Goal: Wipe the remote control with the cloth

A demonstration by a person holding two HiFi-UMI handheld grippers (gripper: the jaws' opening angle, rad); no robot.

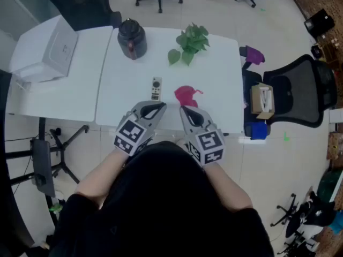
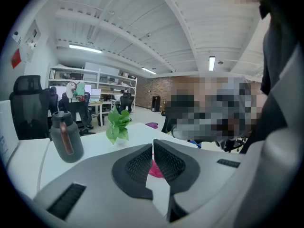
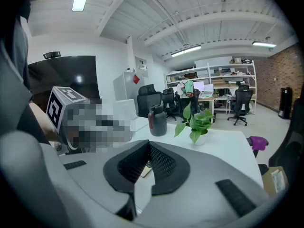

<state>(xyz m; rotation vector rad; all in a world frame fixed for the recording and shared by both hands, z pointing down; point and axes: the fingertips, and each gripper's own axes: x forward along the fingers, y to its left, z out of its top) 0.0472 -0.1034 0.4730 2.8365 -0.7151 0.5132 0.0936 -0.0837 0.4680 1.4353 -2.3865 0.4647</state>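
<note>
A slim grey remote control [image 1: 156, 88] lies on the white table [image 1: 214, 74], its long axis pointing away from me. A crumpled pink cloth [image 1: 186, 95] lies just to its right, apart from it. My left gripper [image 1: 161, 107] hovers over the table's near edge, just short of the remote, shut and holding nothing. My right gripper [image 1: 182, 110] is beside it, just short of the cloth, also shut and holding nothing. In the left gripper view, the cloth [image 2: 155, 169] peeks out behind the shut jaws. In the right gripper view, the remote [image 3: 145, 169] shows behind the touching jaw tips.
A dark bottle [image 1: 132, 38] and a small green plant [image 1: 189, 42] stand at the table's far side. A white box-like machine [image 1: 45, 52] sits on the adjoining table to the left. To the right, a black office chair [image 1: 300, 90] carries a cardboard box [image 1: 262, 100].
</note>
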